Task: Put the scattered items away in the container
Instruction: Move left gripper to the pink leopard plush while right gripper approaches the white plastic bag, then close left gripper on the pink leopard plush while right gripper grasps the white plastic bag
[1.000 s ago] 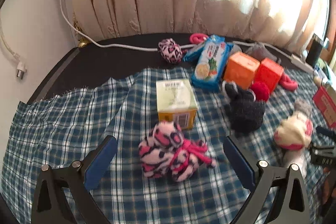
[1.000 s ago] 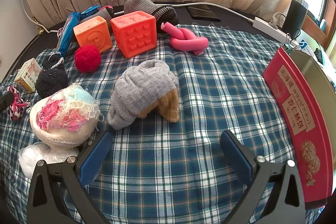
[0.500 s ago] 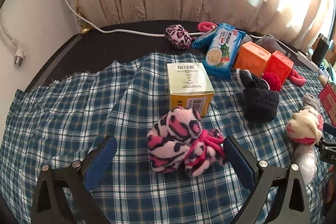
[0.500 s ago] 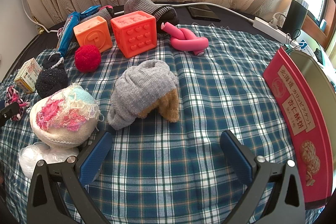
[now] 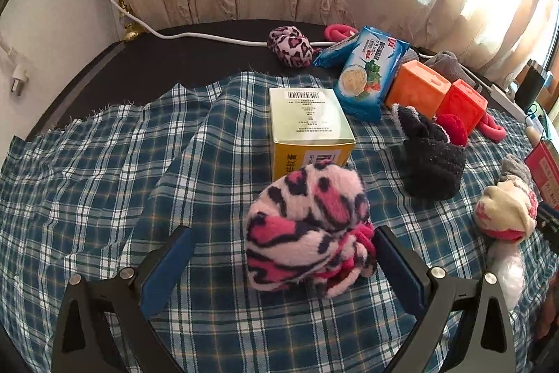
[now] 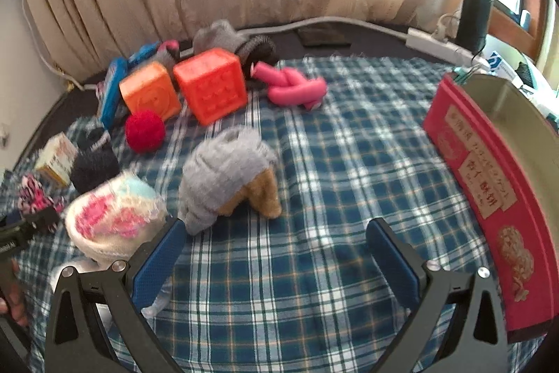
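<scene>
A pink leopard-print sock bundle (image 5: 307, 229) lies on the plaid cloth between the open jaws of my left gripper (image 5: 283, 263), close to the right finger (image 5: 398, 268). Behind it stands a yellow box (image 5: 309, 128). My right gripper (image 6: 276, 257) is open and empty above bare cloth. A grey and tan sock bundle (image 6: 230, 173) lies just beyond it, and a white and pink sock bundle (image 6: 115, 215) lies by its left finger (image 6: 157, 263). The red-sided container (image 6: 489, 198) stands at the right edge.
Further back lie a black sock bundle (image 5: 429, 156), a red ball (image 6: 145, 130), two orange cubes (image 6: 209, 90), a pink foam twist (image 6: 293, 88), a blue snack pack (image 5: 370, 72) and a second leopard sock (image 5: 290, 46). A white cable (image 5: 195, 35) runs along the dark table edge.
My left gripper has moved forward, so the leopard sock bundle now sits between its fingers. My right gripper has shifted and tilted a little, and its view is blurred.
</scene>
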`<state>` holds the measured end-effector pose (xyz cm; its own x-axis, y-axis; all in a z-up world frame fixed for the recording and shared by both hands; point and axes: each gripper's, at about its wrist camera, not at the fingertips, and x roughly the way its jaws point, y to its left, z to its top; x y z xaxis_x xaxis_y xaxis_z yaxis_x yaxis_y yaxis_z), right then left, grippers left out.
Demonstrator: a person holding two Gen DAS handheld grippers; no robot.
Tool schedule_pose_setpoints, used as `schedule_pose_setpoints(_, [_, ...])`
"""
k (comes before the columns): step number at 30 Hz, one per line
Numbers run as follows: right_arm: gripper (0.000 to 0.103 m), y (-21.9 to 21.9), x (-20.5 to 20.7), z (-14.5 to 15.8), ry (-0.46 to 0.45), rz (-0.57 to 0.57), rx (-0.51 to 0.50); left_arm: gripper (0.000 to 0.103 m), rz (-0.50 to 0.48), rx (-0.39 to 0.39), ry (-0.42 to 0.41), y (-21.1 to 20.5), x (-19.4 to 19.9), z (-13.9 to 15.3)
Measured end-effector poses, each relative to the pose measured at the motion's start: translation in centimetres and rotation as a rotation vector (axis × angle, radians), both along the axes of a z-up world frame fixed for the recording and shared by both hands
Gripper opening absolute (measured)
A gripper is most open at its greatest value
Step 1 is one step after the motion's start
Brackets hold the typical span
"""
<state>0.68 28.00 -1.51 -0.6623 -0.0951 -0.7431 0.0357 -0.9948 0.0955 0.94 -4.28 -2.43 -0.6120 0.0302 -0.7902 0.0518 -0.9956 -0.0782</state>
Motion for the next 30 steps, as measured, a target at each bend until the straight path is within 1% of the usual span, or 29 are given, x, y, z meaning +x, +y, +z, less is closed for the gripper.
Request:
schedule_pose_setpoints(1, [0.103, 0.0, 0.1, 0.1, 0.011, -0.001, -0.003, 0.101, -0.002, 0.003, 0.007, 0.0, 0.1, 0.1])
schedule_pose_setpoints(2, [0.103, 0.1, 0.2, 0.3, 0.022, -0.003, -0.005, 0.095, -0.005, 0.005, 0.013, 0.0, 0.2, 0.2])
schedule_pose_setpoints(5, [0.103, 0.1, 0.4, 0.5, 0.036, 0.002, -0.015, 0.081, -0.021, 0.014, 0.026, 0.2, 0.4, 0.3])
schedule_pose_setpoints(7, [0.102, 0.1, 0.4, 0.7, 0.044, 0.005, -0.021, 0.074, -0.033, 0.015, 0.034, 0.3, 0.5, 0.4])
schedule_pose_setpoints(9, [0.101, 0.1, 0.5, 0.8, 0.052, 0.009, -0.028, 0.071, -0.035, 0.002, 0.045, 0.6, 0.6, 0.6])
schedule_pose_setpoints(10, [0.098, 0.1, 0.5, 0.9, 0.056, 0.010, -0.031, 0.070, -0.034, -0.002, 0.050, 0.6, 0.6, 0.7])
schedule_pose_setpoints(11, [0.093, 0.1, 0.6, 0.9, 0.058, 0.015, -0.032, 0.067, -0.033, -0.006, 0.056, 0.6, 0.7, 0.8])
schedule_pose_setpoints(12, [0.090, 0.0, 0.5, 0.9, 0.057, 0.022, -0.031, 0.067, -0.033, -0.010, 0.062, 0.6, 0.7, 0.9])
schedule_pose_setpoints(14, [0.078, -0.3, 0.5, 0.8, 0.052, 0.038, -0.029, 0.064, -0.032, -0.019, 0.074, 0.6, 0.9, 1.1])
schedule_pose_setpoints(17, [0.071, -0.7, 0.6, 0.8, 0.051, 0.063, -0.029, 0.061, -0.033, -0.040, 0.097, 0.9, 1.2, 1.5])
schedule_pose_setpoints(20, [0.067, -0.9, 0.8, 0.9, 0.062, 0.078, -0.032, 0.057, -0.032, -0.060, 0.118, 1.0, 1.4, 1.7])
schedule_pose_setpoints(25, [0.066, -1.2, 1.2, 1.2, 0.081, 0.097, -0.031, 0.057, -0.018, -0.077, 0.146, 0.8, 1.7, 2.1])
schedule_pose_setpoints(30, [0.066, -1.7, 2.4, 2.2, 0.087, 0.132, -0.056, 0.057, -0.006, -0.069, 0.155, 0.7, 1.8, 2.2])
